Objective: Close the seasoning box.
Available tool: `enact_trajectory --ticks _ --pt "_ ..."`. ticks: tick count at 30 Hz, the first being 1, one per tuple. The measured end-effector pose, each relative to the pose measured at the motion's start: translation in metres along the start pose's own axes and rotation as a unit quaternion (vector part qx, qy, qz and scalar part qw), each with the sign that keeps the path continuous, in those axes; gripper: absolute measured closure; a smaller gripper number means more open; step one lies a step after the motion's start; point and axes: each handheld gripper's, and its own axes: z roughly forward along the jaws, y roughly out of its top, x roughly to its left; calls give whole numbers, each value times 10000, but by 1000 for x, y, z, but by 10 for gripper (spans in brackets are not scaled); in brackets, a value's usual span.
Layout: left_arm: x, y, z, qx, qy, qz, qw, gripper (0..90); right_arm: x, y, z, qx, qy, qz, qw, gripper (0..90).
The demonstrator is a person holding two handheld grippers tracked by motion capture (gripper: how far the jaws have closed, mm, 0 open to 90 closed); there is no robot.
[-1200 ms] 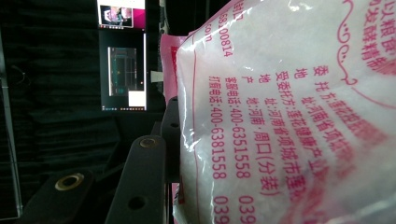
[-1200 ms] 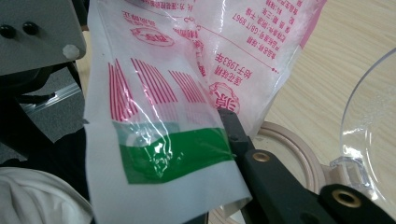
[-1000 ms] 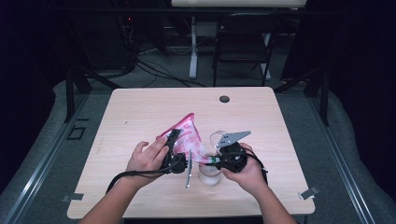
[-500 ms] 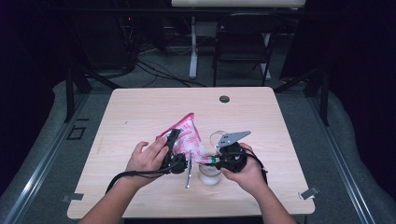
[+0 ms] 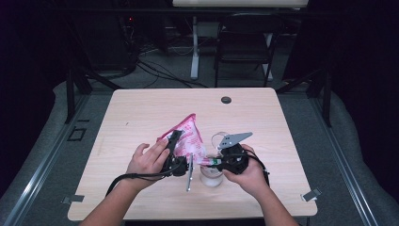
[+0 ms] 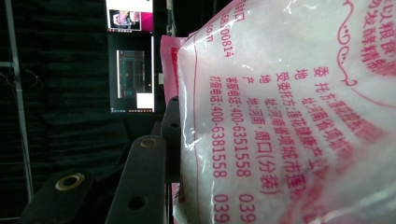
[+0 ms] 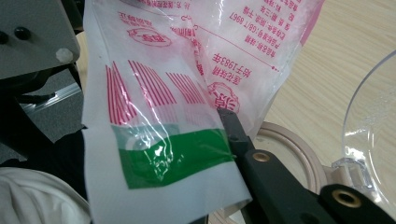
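high view overhead facing table (image 5: 141, 113), claw cameras close on shared bag (image 5: 190, 136)

Table brightly lit from above, surroundings dark (glare on close, slightly blurred plastic).

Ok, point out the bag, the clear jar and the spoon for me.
bag (image 5: 189, 136), high view, on its pink printed face above the grippers.
clear jar (image 5: 211, 178), high view, on its glass wall near the table.
spoon (image 5: 189, 176), high view, on the metal handle lying on the table.
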Motion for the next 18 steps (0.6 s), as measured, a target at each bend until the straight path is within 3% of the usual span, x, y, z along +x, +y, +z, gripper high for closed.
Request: enact_trajectory --ticks 18 --pt "1 2 0 -31 49 12 10000 669 -1 0 -1 -53 -19 22 10000 900"
